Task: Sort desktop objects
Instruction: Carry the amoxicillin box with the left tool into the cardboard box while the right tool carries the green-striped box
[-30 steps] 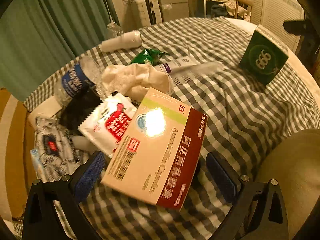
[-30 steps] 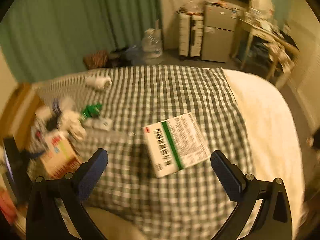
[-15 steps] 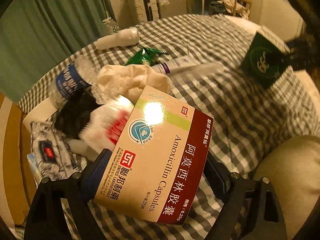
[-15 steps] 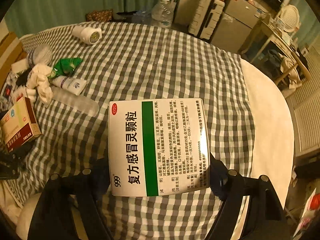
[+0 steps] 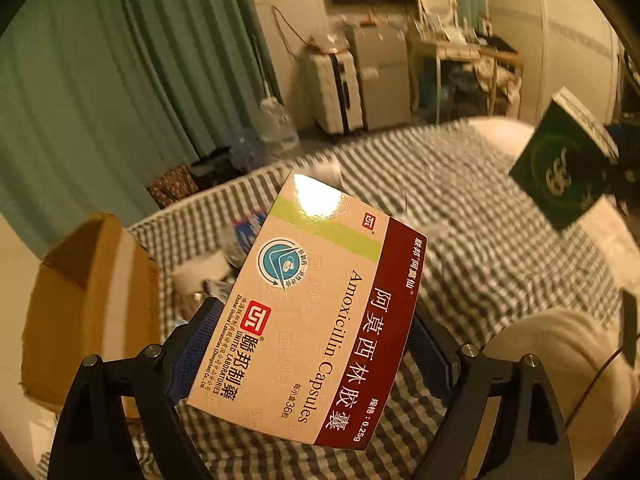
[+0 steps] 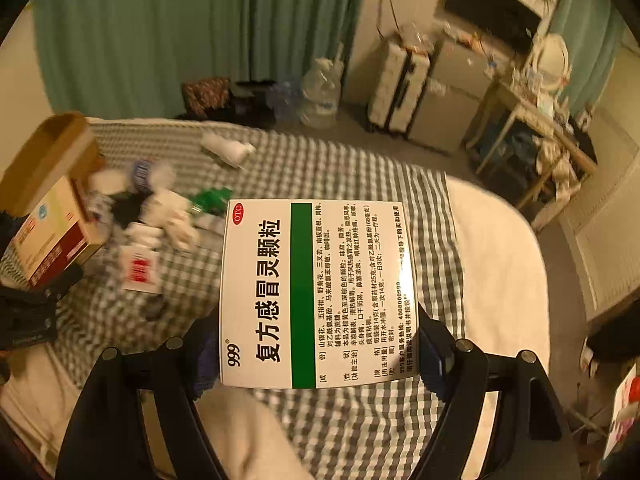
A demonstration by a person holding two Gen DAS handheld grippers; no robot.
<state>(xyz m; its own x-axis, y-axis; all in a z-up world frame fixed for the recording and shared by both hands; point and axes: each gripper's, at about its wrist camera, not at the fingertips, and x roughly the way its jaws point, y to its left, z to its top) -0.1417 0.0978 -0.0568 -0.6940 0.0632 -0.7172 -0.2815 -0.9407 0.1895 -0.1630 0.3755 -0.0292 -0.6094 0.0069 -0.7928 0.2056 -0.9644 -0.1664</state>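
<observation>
Both boxes have just left the bed: left gripper (image 5: 312, 344) pinches the amoxicillin box (image 5: 316, 308), right gripper (image 6: 316, 356) the 999 granules box (image 6: 316, 296) (cardboard carton (image 5: 92, 304) probably next).

A: I'm seeing green curtains (image 6: 200, 28) on the back wall, warm dim light.
B: Furniture?
A: White suitcase (image 6: 396, 84), dark screen (image 6: 492, 12) above, wooden desk (image 6: 536, 120) right. Checked bedspread (image 6: 320, 168) below.
</observation>
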